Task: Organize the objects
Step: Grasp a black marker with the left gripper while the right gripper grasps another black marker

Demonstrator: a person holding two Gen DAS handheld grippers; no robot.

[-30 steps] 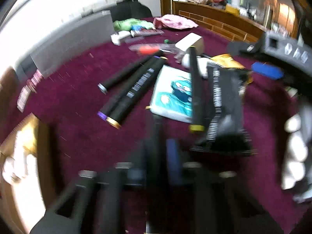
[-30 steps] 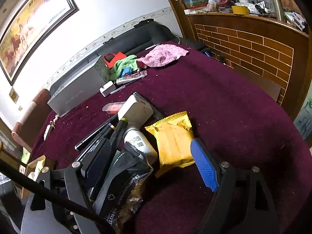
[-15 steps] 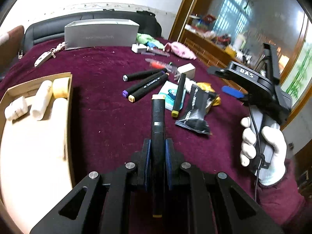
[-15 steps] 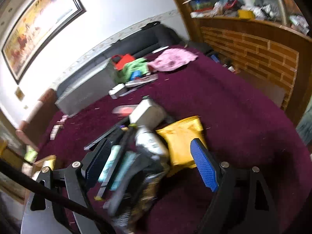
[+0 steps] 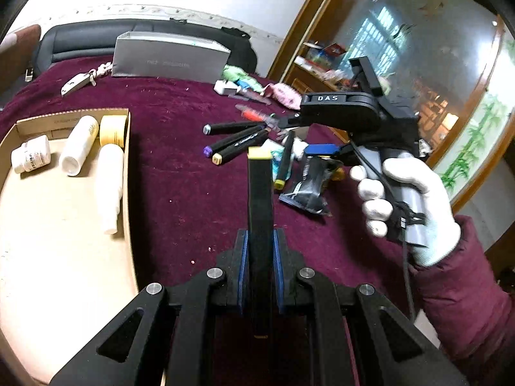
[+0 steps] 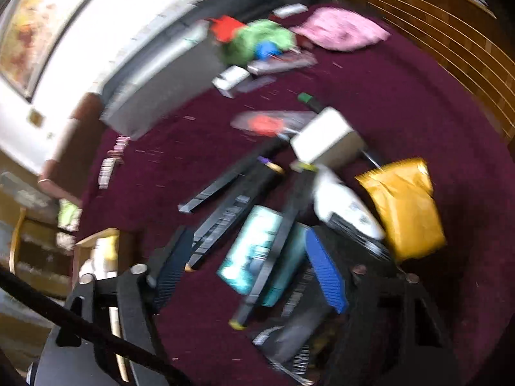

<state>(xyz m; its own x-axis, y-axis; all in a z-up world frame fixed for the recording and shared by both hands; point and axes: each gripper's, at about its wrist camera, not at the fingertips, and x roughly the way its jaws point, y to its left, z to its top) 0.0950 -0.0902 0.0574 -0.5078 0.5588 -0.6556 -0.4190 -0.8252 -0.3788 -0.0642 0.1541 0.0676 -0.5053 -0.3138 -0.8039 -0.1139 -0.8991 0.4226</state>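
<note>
Maroon cloth (image 5: 180,199) covers the table (brick counter (image 6: 434,22) behind); left gripper (image 5: 260,276) pinches a marker (image 5: 259,193) pointing straight ahead, right gripper (image 6: 248,270) spread, just closing over pens

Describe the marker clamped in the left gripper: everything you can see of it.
The marker is a long, black, square-sided pen that looks like plastic, with a pale yellow cap end pointing away from the camera and a thin yellow band near its rear end. It lies lengthwise between the blue-padded fingers of the left gripper, which is shut on its middle, holding it above the maroon cloth. Nothing else touches it.
</note>
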